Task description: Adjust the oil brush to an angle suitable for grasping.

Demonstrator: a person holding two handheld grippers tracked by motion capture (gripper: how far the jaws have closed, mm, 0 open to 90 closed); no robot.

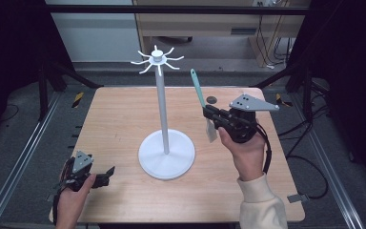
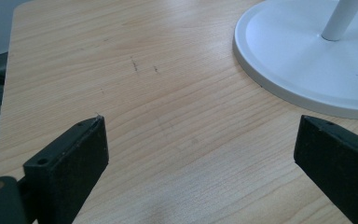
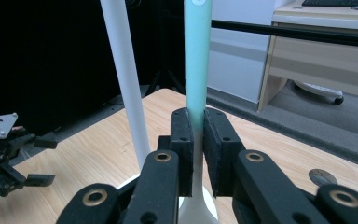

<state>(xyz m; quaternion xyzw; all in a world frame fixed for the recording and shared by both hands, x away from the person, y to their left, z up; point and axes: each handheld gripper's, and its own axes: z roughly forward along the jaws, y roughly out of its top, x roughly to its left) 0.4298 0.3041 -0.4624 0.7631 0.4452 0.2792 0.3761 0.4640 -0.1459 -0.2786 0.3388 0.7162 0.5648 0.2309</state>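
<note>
Bench (image 1: 124, 124) was light wood grain. Small dark round disc (image 1: 212, 99) lay near its far edge. Wooden desk (image 1: 195, 19) stood behind, cables (image 1: 267, 43) hanging beside it onto the floor.

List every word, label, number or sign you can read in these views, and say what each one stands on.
None can be read: the teal-handled spatula, the white hook stand, the wooden table and both grippers carry no lettering.
The yellow-and-black striped patches on the floor frame are warning stripes, not text.
</note>
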